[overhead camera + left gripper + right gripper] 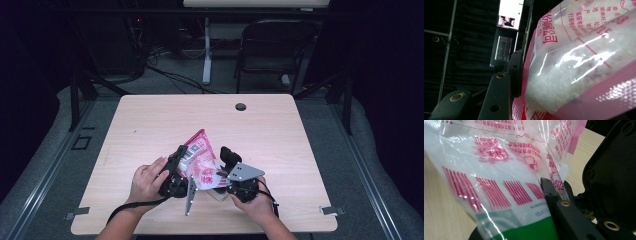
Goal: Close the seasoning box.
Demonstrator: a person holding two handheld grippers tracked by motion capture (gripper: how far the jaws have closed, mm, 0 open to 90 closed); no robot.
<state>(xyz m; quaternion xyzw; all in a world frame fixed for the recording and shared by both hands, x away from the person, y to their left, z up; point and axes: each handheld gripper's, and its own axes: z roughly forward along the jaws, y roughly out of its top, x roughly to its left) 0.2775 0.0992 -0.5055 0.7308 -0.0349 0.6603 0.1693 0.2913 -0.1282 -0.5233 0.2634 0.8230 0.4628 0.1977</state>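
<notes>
Both tongs grip the pink sachet (200, 157) above the counter (150, 120): left tongs (176, 170) and right tongs (225, 170) clenched on it. It looks lifted but unopened; tearing seems left.

Bag (200, 160) — pink print, green band

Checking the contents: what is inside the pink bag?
White grains show through the clear film of the bag, heaped in its lower part. Pink print and the grippers cover the rest.
</notes>
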